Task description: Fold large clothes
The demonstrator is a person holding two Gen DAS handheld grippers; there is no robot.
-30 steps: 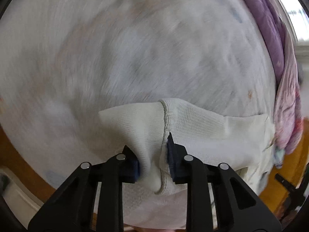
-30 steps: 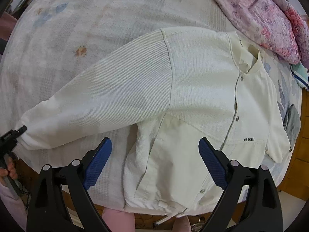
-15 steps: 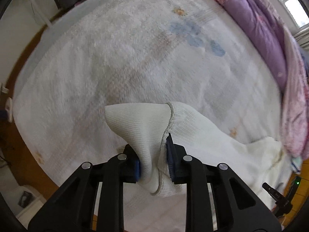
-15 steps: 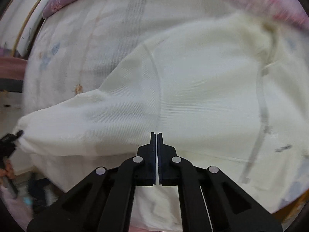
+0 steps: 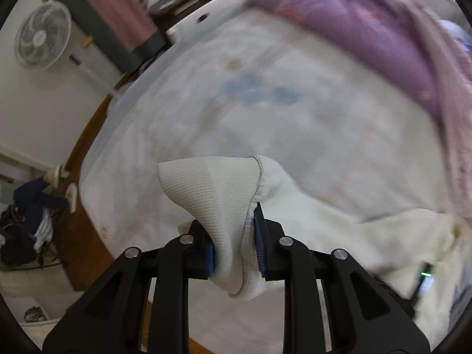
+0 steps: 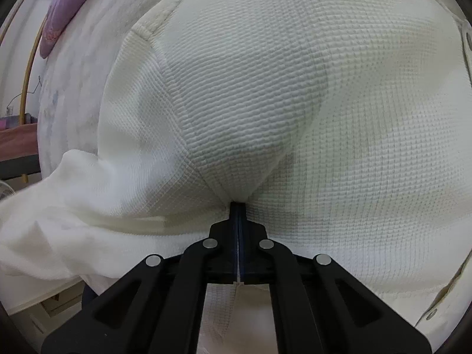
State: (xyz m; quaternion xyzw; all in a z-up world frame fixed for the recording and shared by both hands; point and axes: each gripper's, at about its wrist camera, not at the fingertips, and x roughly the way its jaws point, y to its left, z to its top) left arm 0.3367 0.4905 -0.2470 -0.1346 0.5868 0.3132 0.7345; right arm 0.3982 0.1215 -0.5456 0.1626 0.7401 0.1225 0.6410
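Note:
A large cream waffle-knit jacket (image 6: 295, 103) lies on the bed. My left gripper (image 5: 234, 233) is shut on the ribbed sleeve cuff (image 5: 215, 188) and holds it lifted above the bed; the sleeve trails off to the right toward the jacket body (image 5: 413, 236). My right gripper (image 6: 237, 206) is shut on a pinch of the jacket fabric near the sleeve seam (image 6: 177, 112), very close to the cloth, which fills the right wrist view. The snap placket (image 6: 467, 38) shows at the right edge.
The bed has a white patterned cover (image 5: 265, 103). A purple quilt (image 5: 368, 29) is bunched along the far side and shows in the right wrist view (image 6: 56, 26). A white fan (image 5: 41, 41) stands beyond the bed's left edge, by a wooden floor (image 5: 82, 227).
My right gripper closed from wide open, came down to the jacket and pinched the fabric. My left gripper kept the cuff and lifted it, tilting up so the room shows.

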